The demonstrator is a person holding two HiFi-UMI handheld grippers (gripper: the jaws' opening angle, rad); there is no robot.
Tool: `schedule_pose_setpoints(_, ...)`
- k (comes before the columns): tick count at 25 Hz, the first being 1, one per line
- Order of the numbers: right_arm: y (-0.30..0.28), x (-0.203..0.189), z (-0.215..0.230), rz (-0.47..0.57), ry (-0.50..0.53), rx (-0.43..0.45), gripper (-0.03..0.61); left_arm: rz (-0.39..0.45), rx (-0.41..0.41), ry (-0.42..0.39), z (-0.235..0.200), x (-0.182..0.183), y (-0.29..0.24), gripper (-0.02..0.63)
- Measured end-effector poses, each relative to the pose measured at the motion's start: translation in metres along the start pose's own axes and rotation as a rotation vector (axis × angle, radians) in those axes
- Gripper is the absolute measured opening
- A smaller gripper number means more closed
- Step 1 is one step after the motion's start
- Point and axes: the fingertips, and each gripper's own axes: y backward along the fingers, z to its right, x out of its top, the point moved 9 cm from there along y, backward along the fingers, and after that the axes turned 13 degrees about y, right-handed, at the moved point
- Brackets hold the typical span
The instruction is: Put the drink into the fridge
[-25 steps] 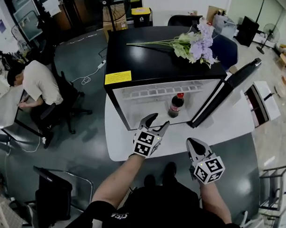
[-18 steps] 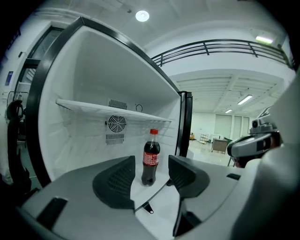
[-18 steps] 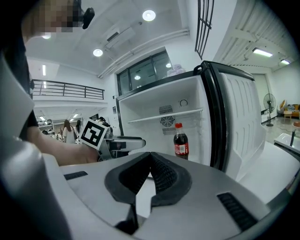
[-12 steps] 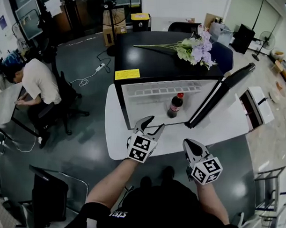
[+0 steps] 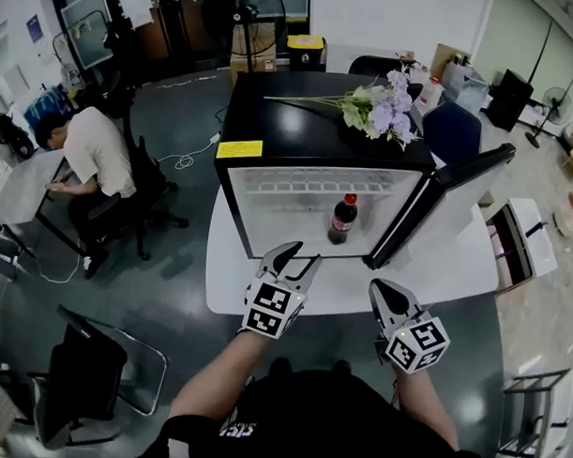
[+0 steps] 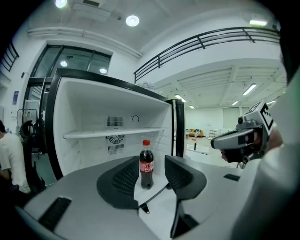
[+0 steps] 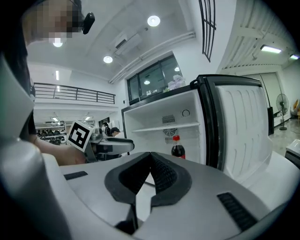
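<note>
The drink, a cola bottle (image 5: 339, 219) with a red cap, stands upright on the floor of the open fridge (image 5: 269, 190), near its front right. My left gripper (image 5: 293, 259) hovers over the white table, short of the fridge. Its jaws are closing with nothing between them; in the left gripper view the bottle (image 6: 146, 164) shows far off through the gap. My right gripper (image 5: 378, 290) is beside it to the right, shut and empty. In the right gripper view the jaws of the right gripper (image 7: 150, 155) meet at the tips, with the bottle (image 7: 177, 146) beyond them.
The fridge door (image 5: 447, 205) hangs open to the right. Purple flowers (image 5: 375, 100) lie on the fridge's black top. The fridge sits on a white table (image 5: 346, 282). A person (image 5: 83, 155) sits at a desk far left. A chair (image 5: 94, 376) stands lower left.
My left gripper has drawn back a little from the fridge and its jaws have narrowed. The bottle has stayed in the fridge. The right gripper has hardly moved.
</note>
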Motion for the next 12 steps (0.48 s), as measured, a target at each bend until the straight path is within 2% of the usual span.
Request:
schedule_pose_setpoints(5, 0.022, -0.008, 0.044, 0.019, -0.029, 0.026, 0.014, 0.011, 0.078, 0.058, 0.033, 0.002, -0.006, 0.170)
schedule_pose_setpoints(12, 0.038, -0.018, 0.074, 0.054, -0.033, 0.114, 0.014, 0.043, 0.174, 0.124, 0.073, 0.005, 0.004, 0.150)
